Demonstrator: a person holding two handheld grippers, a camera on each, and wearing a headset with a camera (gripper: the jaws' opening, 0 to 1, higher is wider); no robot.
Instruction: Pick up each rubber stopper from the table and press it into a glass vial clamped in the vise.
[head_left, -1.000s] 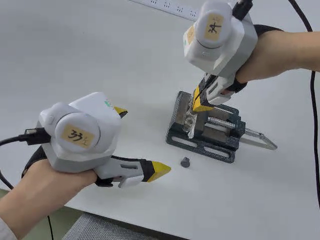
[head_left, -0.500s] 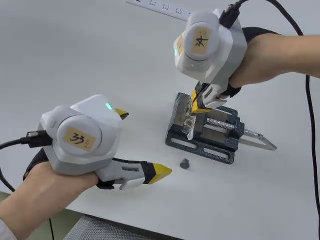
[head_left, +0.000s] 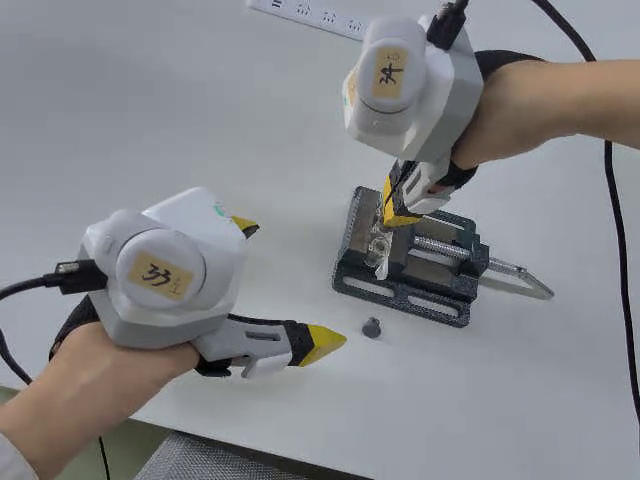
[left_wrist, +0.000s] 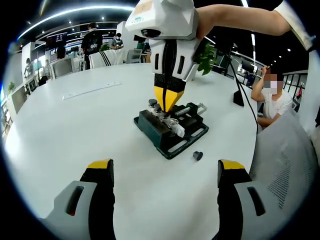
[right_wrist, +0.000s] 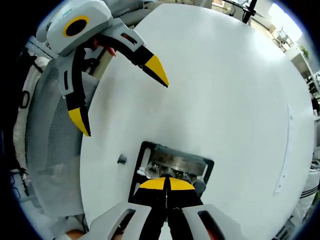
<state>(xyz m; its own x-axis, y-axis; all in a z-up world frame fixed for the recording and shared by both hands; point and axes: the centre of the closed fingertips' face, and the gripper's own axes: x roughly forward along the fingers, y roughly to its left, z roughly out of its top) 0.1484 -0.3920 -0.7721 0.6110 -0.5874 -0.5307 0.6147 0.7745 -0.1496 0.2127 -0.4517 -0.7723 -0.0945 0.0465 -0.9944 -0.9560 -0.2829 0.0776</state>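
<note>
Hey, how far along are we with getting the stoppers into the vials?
Done: the glass vials sit clamped in the vise; whether any is stoppered is too small to tell. In hand: the right tongs, shut, hang just over the vials, and a stopper between them cannot be made out. Left: one rubber stopper lies on the table beside the vise, with the left tongs open near it.
</note>
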